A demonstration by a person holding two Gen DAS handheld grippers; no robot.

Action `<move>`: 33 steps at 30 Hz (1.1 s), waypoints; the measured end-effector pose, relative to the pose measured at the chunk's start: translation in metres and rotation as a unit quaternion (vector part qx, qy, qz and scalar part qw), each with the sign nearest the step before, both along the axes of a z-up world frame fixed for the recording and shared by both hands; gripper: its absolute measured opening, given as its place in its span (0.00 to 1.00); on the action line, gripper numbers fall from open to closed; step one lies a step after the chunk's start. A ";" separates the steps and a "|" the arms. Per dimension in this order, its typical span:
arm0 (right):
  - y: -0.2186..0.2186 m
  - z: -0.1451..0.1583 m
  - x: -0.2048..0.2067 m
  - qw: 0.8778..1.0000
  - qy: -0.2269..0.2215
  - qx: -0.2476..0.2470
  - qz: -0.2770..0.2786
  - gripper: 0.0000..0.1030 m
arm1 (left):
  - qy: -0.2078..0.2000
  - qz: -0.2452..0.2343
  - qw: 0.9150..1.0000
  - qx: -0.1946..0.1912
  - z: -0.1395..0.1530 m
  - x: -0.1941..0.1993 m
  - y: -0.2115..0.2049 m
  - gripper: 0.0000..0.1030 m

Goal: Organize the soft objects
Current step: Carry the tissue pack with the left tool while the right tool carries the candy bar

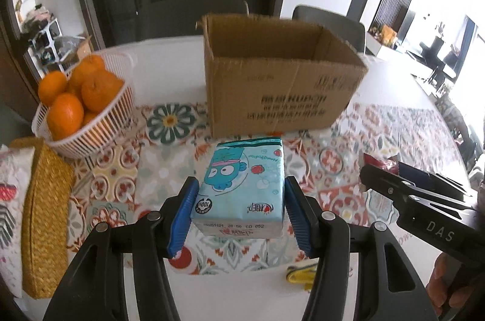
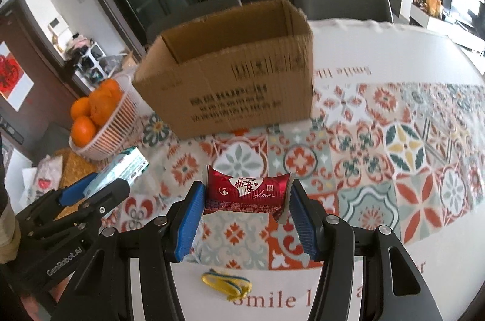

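Observation:
My left gripper point(image 1: 239, 215) is shut on a light blue tissue pack point(image 1: 242, 187) with a cartoon face, held above the table in front of an open cardboard box point(image 1: 272, 91). My right gripper point(image 2: 247, 218) is shut on a red tissue pack point(image 2: 245, 193) marked "Love", also lifted, short of the same box point(image 2: 230, 84). The right gripper shows at the right of the left wrist view point(image 1: 415, 200); the left gripper with the blue pack point(image 2: 124, 169) shows at the left of the right wrist view. The part of the box's inside that shows is bare.
A white basket of oranges point(image 1: 78, 97) stands left of the box, a woven yellow mat point(image 1: 45, 218) beside it. A yellow and blue band point(image 2: 227, 284) lies near the table's front edge. Grey chairs point(image 1: 330, 24) stand behind the patterned tablecloth point(image 2: 394, 154).

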State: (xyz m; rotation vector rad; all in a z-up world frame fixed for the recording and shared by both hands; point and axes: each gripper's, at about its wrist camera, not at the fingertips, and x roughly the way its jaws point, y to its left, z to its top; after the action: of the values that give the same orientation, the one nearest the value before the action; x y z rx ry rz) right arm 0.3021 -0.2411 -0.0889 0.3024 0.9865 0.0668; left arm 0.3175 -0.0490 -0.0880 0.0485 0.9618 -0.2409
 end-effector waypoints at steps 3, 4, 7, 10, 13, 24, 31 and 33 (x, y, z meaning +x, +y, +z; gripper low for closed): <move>-0.002 0.009 0.006 1.000 -0.012 0.001 0.000 0.55 | -0.014 0.002 1.000 -0.001 0.011 0.004 0.000 0.55; -0.003 0.012 0.008 1.000 -0.017 0.002 0.000 0.55 | -0.019 0.002 1.000 -0.001 0.015 0.006 -0.001 0.55; -0.004 0.021 0.014 1.000 -0.028 0.003 0.001 0.55 | -0.031 0.003 1.000 -0.001 0.025 0.011 -0.002 0.55; -0.006 0.030 0.022 0.999 -0.040 0.005 0.002 0.55 | -0.043 0.003 0.999 -0.002 0.035 0.017 -0.002 0.55; -0.008 0.039 0.028 0.999 -0.051 0.006 0.003 0.55 | -0.052 0.003 0.999 -0.004 0.044 0.022 -0.003 0.55; -0.014 0.074 0.057 0.995 -0.094 0.004 0.009 0.55 | -0.089 0.000 0.996 -0.009 0.077 0.046 -0.008 0.55; -0.017 0.089 0.076 0.994 -0.110 -0.006 0.016 0.55 | -0.100 -0.006 0.995 -0.010 0.088 0.067 -0.012 0.54; -0.018 0.092 0.083 0.993 -0.113 -0.008 0.017 0.55 | -0.100 -0.008 0.995 -0.012 0.090 0.074 -0.014 0.54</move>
State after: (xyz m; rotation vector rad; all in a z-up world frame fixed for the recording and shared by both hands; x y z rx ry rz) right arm 0.3847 -0.2588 0.0027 0.2561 0.7664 0.1220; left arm 0.3915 -0.0625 0.0023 0.0564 0.7586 -0.2573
